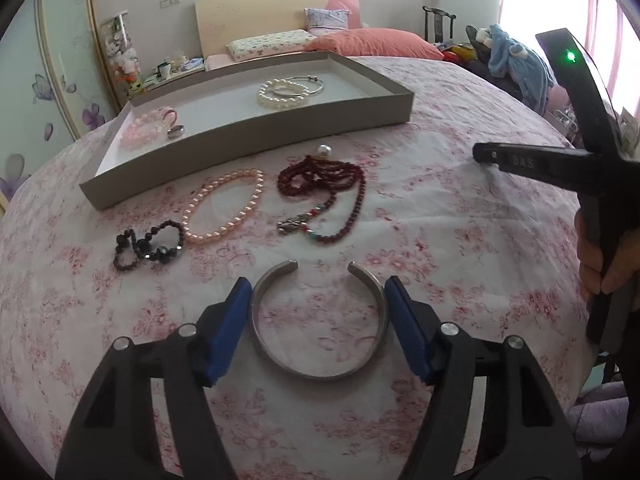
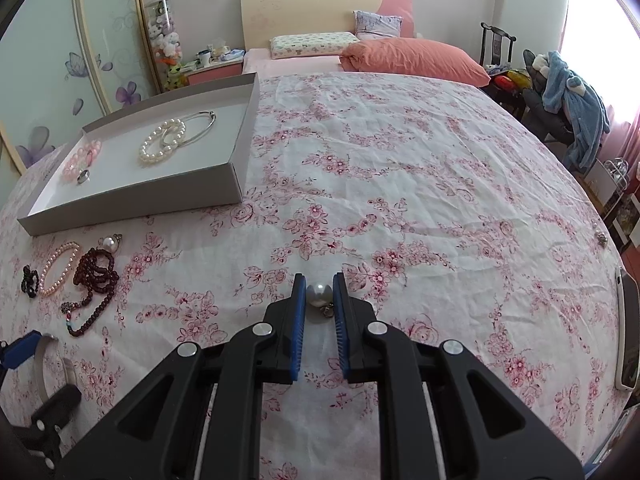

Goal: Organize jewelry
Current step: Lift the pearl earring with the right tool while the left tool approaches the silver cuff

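A silver open cuff bangle lies flat on the flowered bedspread, and my left gripper is shut on it, one blue pad against each outer side. My right gripper is shut on a pearl earring just above the sheet; its black tip shows at the right of the left wrist view. Beyond the cuff lie a black bead bracelet, a pink pearl bracelet, a dark red bead necklace and a second pearl earring. The grey tray holds a white pearl bracelet, a thin silver bangle, a pink bead bracelet and a ring.
A phone lies at the bed's right edge, with a small loose piece of jewelry further up that edge. Pillows fill the head of the bed. A chair with blue clothes stands on the right.
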Available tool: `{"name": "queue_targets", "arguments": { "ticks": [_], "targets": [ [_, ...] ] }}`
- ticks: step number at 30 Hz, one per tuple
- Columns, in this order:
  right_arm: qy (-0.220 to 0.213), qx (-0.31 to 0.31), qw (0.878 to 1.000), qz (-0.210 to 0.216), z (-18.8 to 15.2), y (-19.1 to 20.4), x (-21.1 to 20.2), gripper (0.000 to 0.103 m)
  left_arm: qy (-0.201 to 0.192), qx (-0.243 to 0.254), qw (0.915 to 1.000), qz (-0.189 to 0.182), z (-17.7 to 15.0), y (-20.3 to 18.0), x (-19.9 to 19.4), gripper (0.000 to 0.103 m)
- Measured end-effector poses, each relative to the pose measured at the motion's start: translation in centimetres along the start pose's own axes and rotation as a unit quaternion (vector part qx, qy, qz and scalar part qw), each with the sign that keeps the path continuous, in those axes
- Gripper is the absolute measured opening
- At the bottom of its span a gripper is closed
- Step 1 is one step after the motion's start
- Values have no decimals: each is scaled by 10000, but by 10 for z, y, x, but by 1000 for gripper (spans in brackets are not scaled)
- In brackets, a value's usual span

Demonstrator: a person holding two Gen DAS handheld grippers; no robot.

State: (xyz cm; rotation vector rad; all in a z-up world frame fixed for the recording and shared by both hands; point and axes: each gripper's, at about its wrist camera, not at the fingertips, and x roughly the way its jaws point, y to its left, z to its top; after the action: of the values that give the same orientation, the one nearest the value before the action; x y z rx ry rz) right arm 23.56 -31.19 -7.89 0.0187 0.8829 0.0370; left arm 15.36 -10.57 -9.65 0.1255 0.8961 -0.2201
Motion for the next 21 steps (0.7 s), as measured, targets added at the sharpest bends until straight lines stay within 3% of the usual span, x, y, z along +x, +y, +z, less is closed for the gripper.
{"name": "queue_targets", "arguments": {
  "ticks": [11, 21],
  "targets": [
    [-4, -73, 10000, -32, 0, 3, 0, 15, -9, -323, 9995, 67, -1, 20, -5, 66],
    [22, -330, 9991, 253, -4, 30, -4, 15, -264, -807, 9947, 584, -3, 73, -30, 66]
  ]
}}
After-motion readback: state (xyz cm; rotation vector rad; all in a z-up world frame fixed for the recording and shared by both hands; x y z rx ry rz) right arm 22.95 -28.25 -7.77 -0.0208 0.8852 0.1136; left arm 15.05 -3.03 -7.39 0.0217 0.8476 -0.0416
